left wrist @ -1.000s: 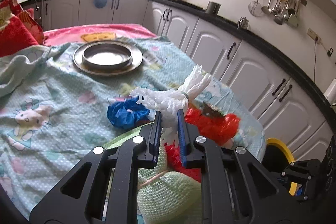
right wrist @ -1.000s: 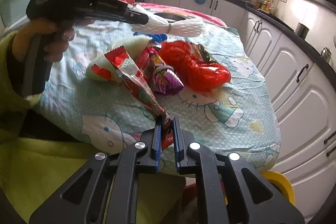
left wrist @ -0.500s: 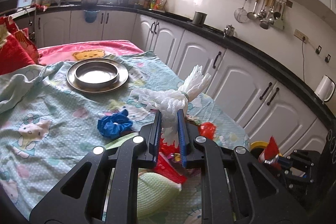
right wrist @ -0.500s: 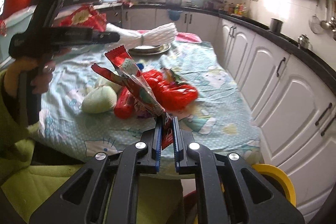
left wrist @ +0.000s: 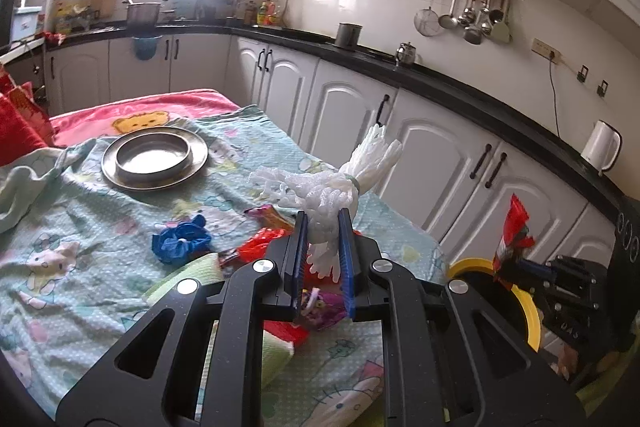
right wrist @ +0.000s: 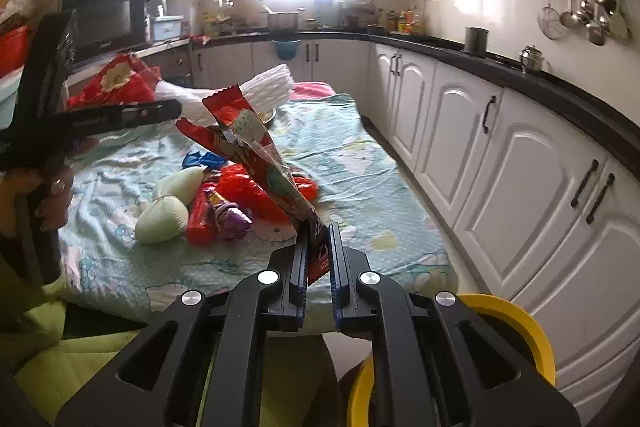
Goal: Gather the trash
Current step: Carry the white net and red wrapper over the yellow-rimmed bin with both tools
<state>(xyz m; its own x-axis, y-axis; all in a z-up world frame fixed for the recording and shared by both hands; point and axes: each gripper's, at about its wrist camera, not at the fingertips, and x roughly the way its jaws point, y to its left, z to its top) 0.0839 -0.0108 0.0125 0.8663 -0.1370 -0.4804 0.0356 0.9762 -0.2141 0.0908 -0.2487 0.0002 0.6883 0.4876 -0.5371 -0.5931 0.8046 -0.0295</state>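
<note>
Right gripper (right wrist: 318,255) clamped on the bottom corner of red snack wrapper (right wrist: 256,151), held above yellow bin (right wrist: 516,323); left gripper (left wrist: 323,251) clamped on white plastic-strip bundle (left wrist: 332,183) over table; both judged light, limp, crinkly, best pinched at gathered ends.

White foam net (left wrist: 328,195), red wrapper (right wrist: 256,147), yellow-rimmed bin (right wrist: 516,323), cartoon-cat-printed aqua cloth (left wrist: 80,227).

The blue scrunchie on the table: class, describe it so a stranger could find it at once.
Start at the table's Hello Kitty cloth. Nearer the camera than the round metal tray, at the trash pile's far-left edge, lies the blue scrunchie. It is the only blue, ruffled fabric ring; its neighbours are red wrappers and pale green foam.
</note>
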